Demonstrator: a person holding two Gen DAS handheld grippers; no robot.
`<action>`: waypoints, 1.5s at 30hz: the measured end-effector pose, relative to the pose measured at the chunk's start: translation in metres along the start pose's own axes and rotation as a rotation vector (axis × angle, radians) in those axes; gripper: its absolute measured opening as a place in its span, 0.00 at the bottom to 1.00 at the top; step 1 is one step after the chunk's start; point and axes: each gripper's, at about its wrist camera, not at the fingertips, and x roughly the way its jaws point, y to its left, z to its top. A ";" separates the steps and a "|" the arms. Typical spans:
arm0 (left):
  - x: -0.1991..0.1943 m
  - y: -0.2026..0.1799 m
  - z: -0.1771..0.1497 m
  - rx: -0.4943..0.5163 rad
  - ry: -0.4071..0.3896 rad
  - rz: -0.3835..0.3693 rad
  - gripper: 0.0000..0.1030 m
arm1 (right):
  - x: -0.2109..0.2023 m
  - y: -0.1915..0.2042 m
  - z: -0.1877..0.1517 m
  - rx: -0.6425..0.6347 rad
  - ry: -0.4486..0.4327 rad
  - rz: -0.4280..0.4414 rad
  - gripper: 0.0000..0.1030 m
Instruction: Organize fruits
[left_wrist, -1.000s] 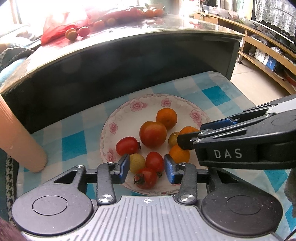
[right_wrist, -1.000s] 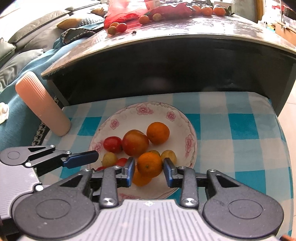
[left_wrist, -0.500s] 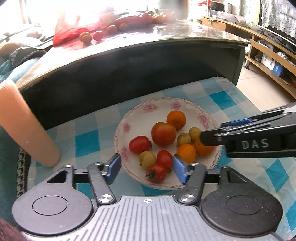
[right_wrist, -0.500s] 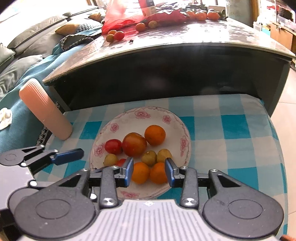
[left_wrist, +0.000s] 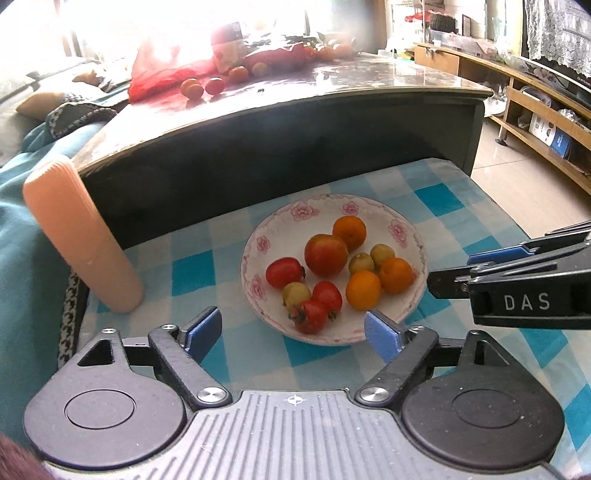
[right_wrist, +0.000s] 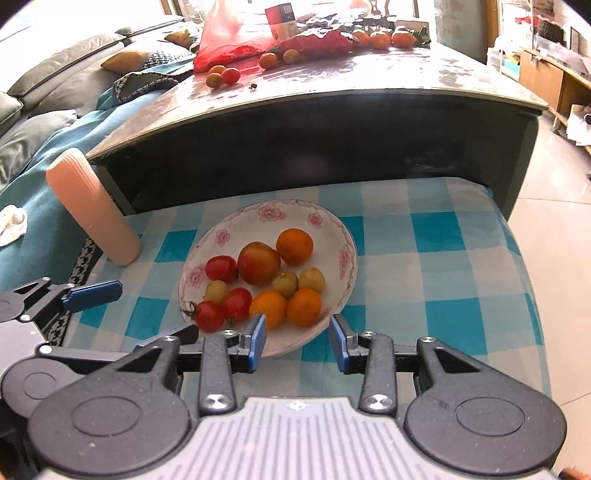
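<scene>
The plate (left_wrist: 334, 206) with pink flowers on its rim sits near the middle of the blue-and-white checked cloth (left_wrist: 439, 195), and it carries all the sorted fruit: a large red-orange tomato (left_wrist: 325, 254) at the centre, an orange (left_wrist: 349, 228) touching it toward the far rim, two more oranges (left_wrist: 378, 282) side by side at the near right, two small greenish fruits (left_wrist: 371, 258) between them, and three small red tomatoes (left_wrist: 310, 299) with another greenish one toward the near left.

The left tongs (left_wrist: 293, 330) hang just short of the plate's near rim, spread wide and gripping nothing. The right tongs (right_wrist: 297, 341) likewise stand parted and empty over the near rim (their side profile also reaches in from the cloth's right edge in the left view).

A ribbed peach-coloured cylinder (right_wrist: 94, 212) leans at the cloth's far left corner. Behind the cloth rises the dark front of a glossy bench (right_wrist: 332, 85); on its top lie loose tomatoes (right_wrist: 223, 76) and oranges beside a red plastic bag (right_wrist: 229, 40). A sofa with cushions (right_wrist: 48, 70) lies to the left.
</scene>
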 end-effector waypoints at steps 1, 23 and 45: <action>-0.003 0.000 -0.002 -0.004 -0.004 0.002 0.88 | -0.003 0.001 -0.003 -0.004 -0.002 -0.005 0.50; -0.059 -0.017 -0.047 0.003 -0.038 0.048 1.00 | -0.072 0.014 -0.066 0.021 -0.048 -0.023 0.55; -0.103 -0.020 -0.098 -0.135 -0.011 0.017 1.00 | -0.116 0.027 -0.134 0.039 -0.016 -0.023 0.56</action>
